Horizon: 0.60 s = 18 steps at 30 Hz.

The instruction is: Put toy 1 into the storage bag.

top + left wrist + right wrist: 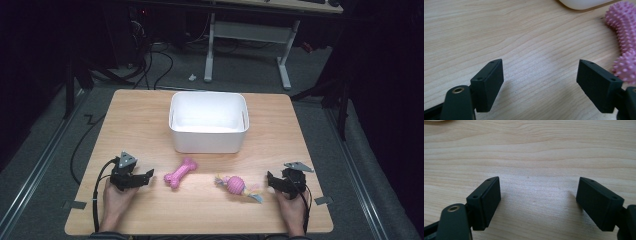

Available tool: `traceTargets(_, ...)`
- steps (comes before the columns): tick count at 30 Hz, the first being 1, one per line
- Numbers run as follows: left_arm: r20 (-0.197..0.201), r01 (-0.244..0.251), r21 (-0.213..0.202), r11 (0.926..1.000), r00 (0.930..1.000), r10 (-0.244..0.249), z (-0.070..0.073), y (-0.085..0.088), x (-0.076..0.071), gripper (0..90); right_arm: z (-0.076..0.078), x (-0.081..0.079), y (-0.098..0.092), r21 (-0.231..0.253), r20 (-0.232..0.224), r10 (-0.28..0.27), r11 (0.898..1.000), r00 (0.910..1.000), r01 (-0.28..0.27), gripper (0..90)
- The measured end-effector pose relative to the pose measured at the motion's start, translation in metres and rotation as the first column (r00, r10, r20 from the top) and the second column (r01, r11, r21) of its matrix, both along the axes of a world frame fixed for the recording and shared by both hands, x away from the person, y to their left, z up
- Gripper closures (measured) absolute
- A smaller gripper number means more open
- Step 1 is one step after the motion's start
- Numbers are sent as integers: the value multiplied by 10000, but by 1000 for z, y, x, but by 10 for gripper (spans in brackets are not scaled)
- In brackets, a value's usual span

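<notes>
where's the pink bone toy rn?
High view: the pink bone toy lies on the table, front-left of the white bin, between the left tongs and the rope ball toy.

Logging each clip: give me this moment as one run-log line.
left tool: open, empty, beside pink bone toy | right tool: open, empty, near rope ball toy | white bin: empty | toys on table
</notes>
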<state>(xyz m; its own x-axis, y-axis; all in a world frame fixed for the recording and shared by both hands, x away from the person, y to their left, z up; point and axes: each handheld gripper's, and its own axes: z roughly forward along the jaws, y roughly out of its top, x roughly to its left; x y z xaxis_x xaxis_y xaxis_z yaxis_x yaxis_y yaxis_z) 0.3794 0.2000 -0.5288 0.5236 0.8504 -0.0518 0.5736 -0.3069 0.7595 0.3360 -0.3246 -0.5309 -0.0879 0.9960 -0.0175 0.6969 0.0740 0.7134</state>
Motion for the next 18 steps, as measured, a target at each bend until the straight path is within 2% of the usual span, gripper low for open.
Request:
traceTargets(8,58,246,-491,9985,9997,-244,10,1,-11,218,0,0,0,2,0,4,10000,10000,-4,198)
traceTargets(14,42,657,-833,9944,9978,-655,20,-5,-19,219,0,0,0,-4,16,61,10000,10000,-61,198)
traceTargets(18,63,879,-817,9928,9961,-877,27,-11,-23,226,0,0,0,-3,18,68,10000,10000,-68,198)
